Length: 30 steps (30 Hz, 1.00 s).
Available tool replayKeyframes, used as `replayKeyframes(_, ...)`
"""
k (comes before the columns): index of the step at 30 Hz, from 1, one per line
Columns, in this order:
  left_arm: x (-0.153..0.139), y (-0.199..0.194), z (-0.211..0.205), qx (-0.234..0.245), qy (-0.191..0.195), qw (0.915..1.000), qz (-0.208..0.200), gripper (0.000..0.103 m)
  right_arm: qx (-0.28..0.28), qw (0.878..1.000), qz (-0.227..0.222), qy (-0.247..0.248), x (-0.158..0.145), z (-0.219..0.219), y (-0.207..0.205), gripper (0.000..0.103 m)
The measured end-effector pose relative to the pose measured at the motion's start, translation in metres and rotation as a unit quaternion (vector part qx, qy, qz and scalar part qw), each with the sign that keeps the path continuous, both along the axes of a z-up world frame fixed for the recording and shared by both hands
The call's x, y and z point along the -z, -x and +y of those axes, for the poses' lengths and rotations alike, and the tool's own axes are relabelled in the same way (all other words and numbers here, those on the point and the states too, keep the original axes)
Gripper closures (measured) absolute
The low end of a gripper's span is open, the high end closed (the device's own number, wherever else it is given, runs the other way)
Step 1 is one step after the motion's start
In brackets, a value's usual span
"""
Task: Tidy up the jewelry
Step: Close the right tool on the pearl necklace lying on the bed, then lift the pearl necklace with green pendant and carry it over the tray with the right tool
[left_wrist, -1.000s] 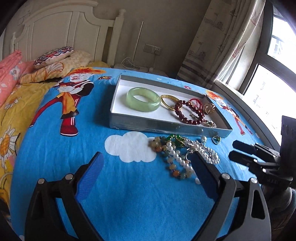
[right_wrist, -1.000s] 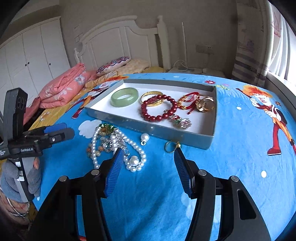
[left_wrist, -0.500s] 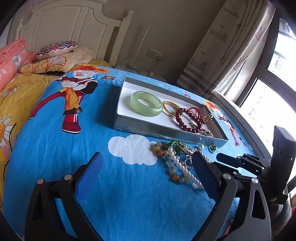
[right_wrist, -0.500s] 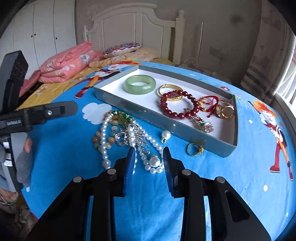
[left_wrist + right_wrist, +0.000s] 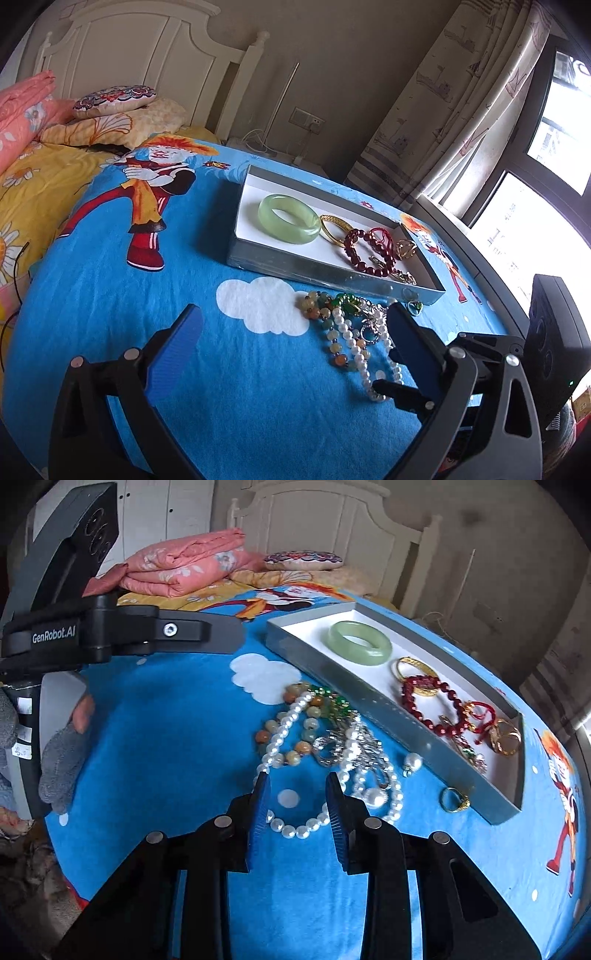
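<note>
Right gripper (image 5: 297,794) hangs low over the blue bedspread (image 5: 166,738) with its blue pads part-way apart, a loop of the pearl necklace (image 5: 295,829) lying between them; nothing is gripped. That necklace belongs to a tangled heap beside the near wall of the grey tray (image 5: 417,734), mixed with a strand of coloured stone beads (image 5: 295,720), green beads (image 5: 338,701) and silvery pieces (image 5: 332,746). A single pearl drop (image 5: 413,762) and a gold ring (image 5: 455,800) lie on the bedspread just beside the tray wall. Inside the tray sit a green jade bangle (image 5: 360,643), a gold bangle (image 5: 413,666), a dark red bead bracelet (image 5: 428,705), a red cord (image 5: 484,714) and a gold ring-like piece (image 5: 506,736). Left gripper (image 5: 291,325) is spread wide above the bedspread, empty, its right-hand pad next to the heap. Further back stand a white headboard (image 5: 147,62), a folded pink quilt (image 5: 184,566), a patterned cushion (image 5: 114,98) and a curtain (image 5: 461,99).
</note>
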<state>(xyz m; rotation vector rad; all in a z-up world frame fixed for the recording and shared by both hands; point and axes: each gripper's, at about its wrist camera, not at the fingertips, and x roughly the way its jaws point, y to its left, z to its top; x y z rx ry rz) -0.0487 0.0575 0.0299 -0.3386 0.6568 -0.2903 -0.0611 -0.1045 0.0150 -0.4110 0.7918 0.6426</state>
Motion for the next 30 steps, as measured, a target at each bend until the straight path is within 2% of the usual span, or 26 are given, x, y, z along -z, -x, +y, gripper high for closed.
replayKeyframes(2,-0.001,0.001,0.001,-0.001,0.003,1.0,-0.002,0.004,0.004,1.0,0.0,-0.006,-0.002,0.001,-0.002,0.072)
replayKeyframes(5,-0.001,0.003,0.003,-0.002,0.01,0.9999,-0.006,0.004,0.027,0.998,0.027,-0.053,-0.008,-0.013,-0.01,0.072)
replayKeyframes(8,-0.002,0.004,0.007,-0.005,0.018,0.9998,-0.009,0.004,0.026,0.997,0.036,-0.07,-0.013,-0.02,-0.009,0.072)
replayKeyframes(11,-0.002,0.005,0.012,-0.01,0.031,0.9994,-0.012,0.004,-0.002,0.998,0.036,-0.055,-0.015,-0.011,0.0,0.072)
replayKeyframes(15,-0.002,0.006,0.018,-0.014,0.048,0.9987,-0.011,0.004,-0.038,0.998,0.039,-0.002,-0.004,0.01,0.011,0.072)
replayKeyframes(17,-0.002,0.007,0.019,-0.014,0.052,0.9985,-0.012,0.003,-0.045,0.999,0.03,0.004,-0.002,0.015,0.012,0.072)
replayKeyframes(19,-0.002,0.007,0.019,-0.015,0.055,0.9983,-0.012,0.003,-0.049,0.998,0.038,0.001,-0.002,0.017,0.009,0.09)
replayKeyframes(20,-0.002,0.007,0.019,-0.015,0.054,0.9984,-0.012,0.003,-0.049,0.998,0.032,0.007,-0.002,0.02,0.009,0.096)
replayKeyframes(21,-0.002,0.007,0.019,-0.015,0.053,0.9984,-0.012,0.003,-0.051,0.998,0.029,0.007,-0.002,0.021,0.01,0.096)
replayKeyframes(24,-0.002,0.007,0.02,-0.015,0.054,0.9983,-0.013,0.003,-0.032,0.998,0.04,-0.04,-0.004,0.012,0.002,0.096)
replayKeyframes(26,-0.002,0.007,0.02,-0.015,0.055,0.9983,-0.013,0.003,-0.003,0.995,0.038,-0.092,-0.016,-0.003,-0.009,0.096)
replayKeyframes(28,-0.002,0.007,0.019,-0.015,0.055,0.9983,-0.013,0.003,0.026,0.99,0.026,-0.139,-0.034,-0.02,-0.024,0.096)
replayKeyframes(30,-0.002,0.007,0.02,-0.016,0.053,0.9984,-0.013,0.003,0.061,0.985,0.002,-0.161,-0.052,-0.037,-0.037,0.096)
